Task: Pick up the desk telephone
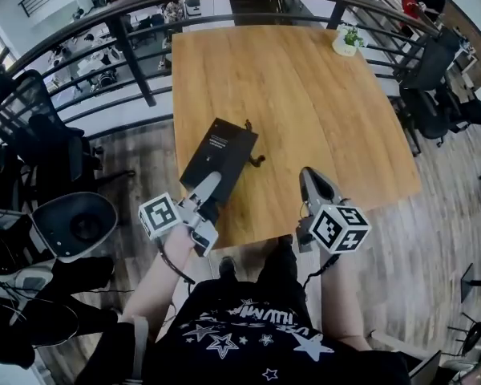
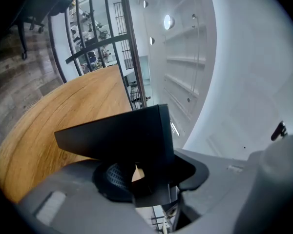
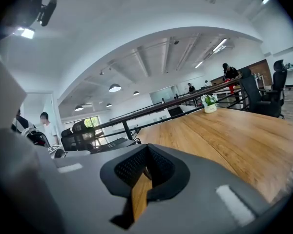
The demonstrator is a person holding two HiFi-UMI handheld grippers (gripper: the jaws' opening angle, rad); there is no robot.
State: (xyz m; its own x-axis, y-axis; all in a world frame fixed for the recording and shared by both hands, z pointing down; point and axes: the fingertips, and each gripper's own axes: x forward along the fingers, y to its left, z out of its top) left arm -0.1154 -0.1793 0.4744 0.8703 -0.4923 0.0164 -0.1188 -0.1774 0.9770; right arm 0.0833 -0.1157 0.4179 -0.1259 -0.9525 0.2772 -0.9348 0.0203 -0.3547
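The left gripper (image 1: pixel 208 192) is clamped, jaws partway closed, on the near end of the flat black slab-shaped desk telephone (image 1: pixel 221 149). The phone runs on ahead of its jaws over the near-left part of the light wooden table (image 1: pixel 305 95). Just beyond and to the right of the phone lies a small dark curl, perhaps cord (image 1: pixel 256 160). The right gripper (image 1: pixel 308 175), off to the right, has its jaws drawn together on nothing and points across bare wood.

I judge that the grasp is made and the lift is in hand. The next move calls for raising the slab without letting it pivot in the pinch.

Only the left gripper view shows the slab edge-on between the pads, its far end seemingly clear of the wood. Only the head view gives its outline and the curl.
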